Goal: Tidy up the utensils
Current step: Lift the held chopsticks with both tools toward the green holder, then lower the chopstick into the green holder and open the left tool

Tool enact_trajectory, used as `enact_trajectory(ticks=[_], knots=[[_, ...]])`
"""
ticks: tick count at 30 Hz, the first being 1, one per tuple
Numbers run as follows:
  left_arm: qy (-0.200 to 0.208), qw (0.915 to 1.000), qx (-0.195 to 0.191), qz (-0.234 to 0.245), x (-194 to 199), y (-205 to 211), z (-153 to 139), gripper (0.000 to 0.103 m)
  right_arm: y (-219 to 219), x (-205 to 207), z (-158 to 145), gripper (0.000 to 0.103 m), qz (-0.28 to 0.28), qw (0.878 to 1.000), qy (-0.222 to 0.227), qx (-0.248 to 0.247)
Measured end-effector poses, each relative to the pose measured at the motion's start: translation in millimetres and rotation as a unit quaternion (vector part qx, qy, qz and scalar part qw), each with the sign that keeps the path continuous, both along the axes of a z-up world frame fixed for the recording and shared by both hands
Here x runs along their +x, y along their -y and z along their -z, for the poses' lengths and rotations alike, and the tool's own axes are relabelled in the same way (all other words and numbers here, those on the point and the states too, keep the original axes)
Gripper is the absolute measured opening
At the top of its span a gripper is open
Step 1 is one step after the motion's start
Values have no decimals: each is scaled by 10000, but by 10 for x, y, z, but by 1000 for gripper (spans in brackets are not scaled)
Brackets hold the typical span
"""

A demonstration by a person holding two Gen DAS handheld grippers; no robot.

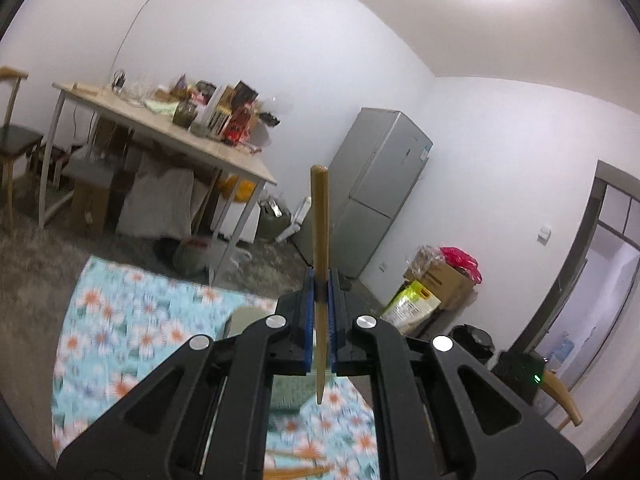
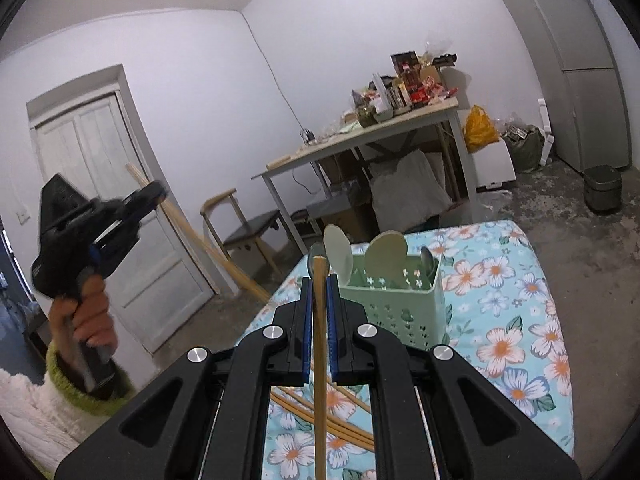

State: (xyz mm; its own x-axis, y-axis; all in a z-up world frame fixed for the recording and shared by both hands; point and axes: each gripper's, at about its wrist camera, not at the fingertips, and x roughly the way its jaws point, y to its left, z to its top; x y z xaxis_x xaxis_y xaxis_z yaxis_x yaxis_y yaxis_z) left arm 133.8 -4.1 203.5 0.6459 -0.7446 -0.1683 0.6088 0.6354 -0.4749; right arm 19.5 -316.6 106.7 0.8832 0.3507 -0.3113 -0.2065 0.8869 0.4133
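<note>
My left gripper (image 1: pixel 320 280) is shut on a wooden chopstick (image 1: pixel 320 216) that stands upright between the blue pads, held high above the floral table. It also shows in the right wrist view (image 2: pixel 154 194), raised at the left. My right gripper (image 2: pixel 319 280) is shut on another chopstick (image 2: pixel 319 360), just in front of a green utensil caddy (image 2: pixel 396 308) holding spoons (image 2: pixel 387 252). Several loose chopsticks (image 2: pixel 320 416) lie on the cloth below my right gripper.
The floral tablecloth (image 2: pixel 516 320) covers the table. Behind are a cluttered wooden table (image 2: pixel 360 140), a chair (image 2: pixel 248 236), a grey fridge (image 1: pixel 376 192), boxes and bags (image 1: pixel 436 280), a small bin (image 2: pixel 602 188) and white doors (image 2: pixel 120 200).
</note>
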Motion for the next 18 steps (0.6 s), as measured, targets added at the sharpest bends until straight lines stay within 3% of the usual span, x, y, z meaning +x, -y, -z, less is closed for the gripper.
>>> enact_trajectory(ticks=[7, 18], knots=[[124, 9993, 315, -134, 356, 405, -29, 5, 66, 6, -119, 7, -38, 9998, 205, 30], [-294, 9966, 707, -311, 828, 745, 525, 5, 97, 85, -169, 7, -70, 9996, 282, -9]])
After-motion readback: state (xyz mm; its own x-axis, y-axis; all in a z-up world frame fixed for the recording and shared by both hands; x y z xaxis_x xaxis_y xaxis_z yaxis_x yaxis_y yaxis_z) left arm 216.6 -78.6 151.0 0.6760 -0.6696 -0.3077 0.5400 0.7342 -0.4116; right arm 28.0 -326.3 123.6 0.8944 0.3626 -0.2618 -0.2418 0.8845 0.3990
